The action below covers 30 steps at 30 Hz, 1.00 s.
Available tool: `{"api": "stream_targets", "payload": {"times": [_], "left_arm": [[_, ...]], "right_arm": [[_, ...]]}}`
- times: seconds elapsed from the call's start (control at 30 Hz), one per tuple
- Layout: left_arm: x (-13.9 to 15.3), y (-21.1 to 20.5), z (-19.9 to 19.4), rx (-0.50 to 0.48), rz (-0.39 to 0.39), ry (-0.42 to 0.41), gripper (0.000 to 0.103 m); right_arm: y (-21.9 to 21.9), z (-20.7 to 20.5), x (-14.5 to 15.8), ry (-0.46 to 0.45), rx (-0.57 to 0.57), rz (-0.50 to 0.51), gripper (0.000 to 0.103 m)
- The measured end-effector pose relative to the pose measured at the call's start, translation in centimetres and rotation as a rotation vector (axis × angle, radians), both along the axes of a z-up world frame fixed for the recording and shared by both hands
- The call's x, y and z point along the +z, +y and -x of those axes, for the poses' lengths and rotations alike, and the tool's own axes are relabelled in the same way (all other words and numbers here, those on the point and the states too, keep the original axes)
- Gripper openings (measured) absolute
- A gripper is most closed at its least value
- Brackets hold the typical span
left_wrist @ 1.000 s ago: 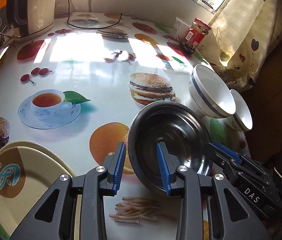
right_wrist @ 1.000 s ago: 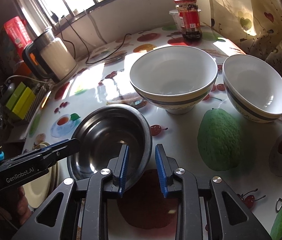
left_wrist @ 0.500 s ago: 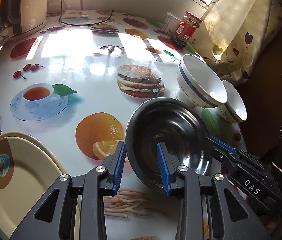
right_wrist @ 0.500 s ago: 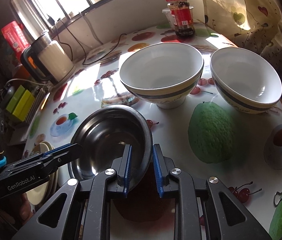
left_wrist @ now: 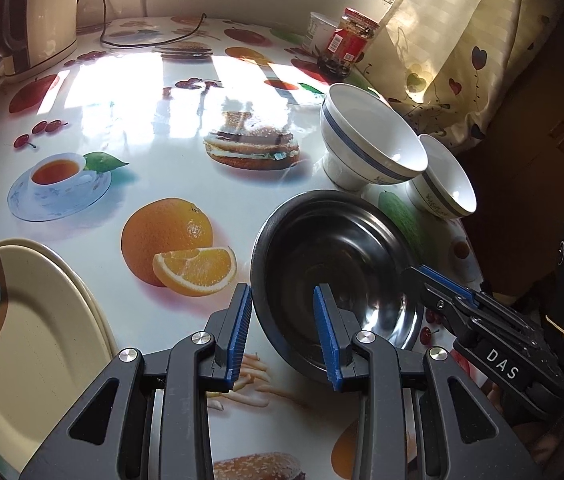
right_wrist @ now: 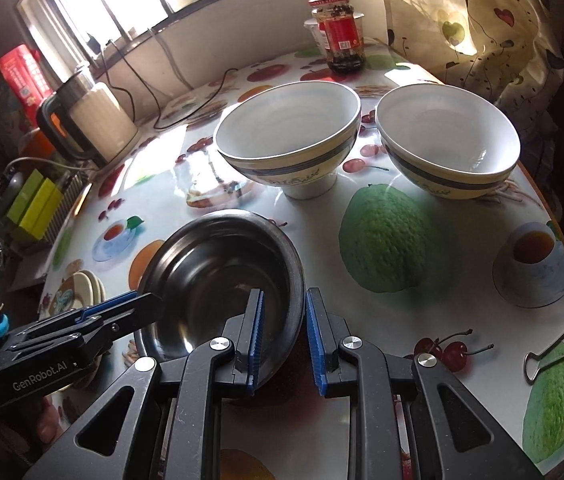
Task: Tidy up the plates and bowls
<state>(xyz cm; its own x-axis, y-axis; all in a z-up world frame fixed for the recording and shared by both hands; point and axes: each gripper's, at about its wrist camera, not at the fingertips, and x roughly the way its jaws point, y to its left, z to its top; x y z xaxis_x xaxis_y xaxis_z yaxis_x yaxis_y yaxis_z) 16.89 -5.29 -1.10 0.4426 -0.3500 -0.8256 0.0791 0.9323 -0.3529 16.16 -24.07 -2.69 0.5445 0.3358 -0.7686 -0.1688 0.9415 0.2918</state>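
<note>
Since the earlier frames, the round stainless-steel bowl has slid away from the stacked cream plates toward the two white blue-banded ceramic bowls. Both grippers angle steeply down over the fruit-printed table. The left gripper straddles the steel bowl's near rim, its jaws part open, pad contact unclear. The right gripper has just been closing, the opposite rim between its narrowly spaced blue pads.

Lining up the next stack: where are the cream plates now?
In the left wrist view the cream plates lie at the table's lower left, left of the steel bowl, beside the printed orange.
</note>
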Motion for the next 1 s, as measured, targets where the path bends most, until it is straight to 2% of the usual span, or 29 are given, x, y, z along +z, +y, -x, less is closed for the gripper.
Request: {"api": "stream_targets", "payload": {"times": [0.17, 0.33, 0.5, 0.73, 1.0], "left_arm": [[0.2, 0.2, 0.2, -0.002, 0.019, -0.01, 0.034], [0.8, 0.6, 0.6, -0.001, 0.008, -0.027, 0.034], [2.1, 2.2, 2.0, 0.022, -0.011, -0.066, 0.034], [3.7, 7.9, 5.8, 0.149, -0.051, -0.104, 0.034], [3.3, 15.0, 9.7, 0.336, -0.053, -0.086, 0.034]], "right_arm": [[-0.1, 0.2, 0.2, -0.002, -0.008, -0.004, 0.023], [-0.4, 0.6, 0.9, -0.025, -0.025, -0.007, 0.039], [0.3, 1.1, 2.3, -0.059, -0.007, -0.01, 0.04], [4.5, 2.1, 3.6, -0.082, 0.131, -0.052, 0.04], [11.7, 3.3, 3.3, -0.061, 0.317, -0.04, 0.04]]}}
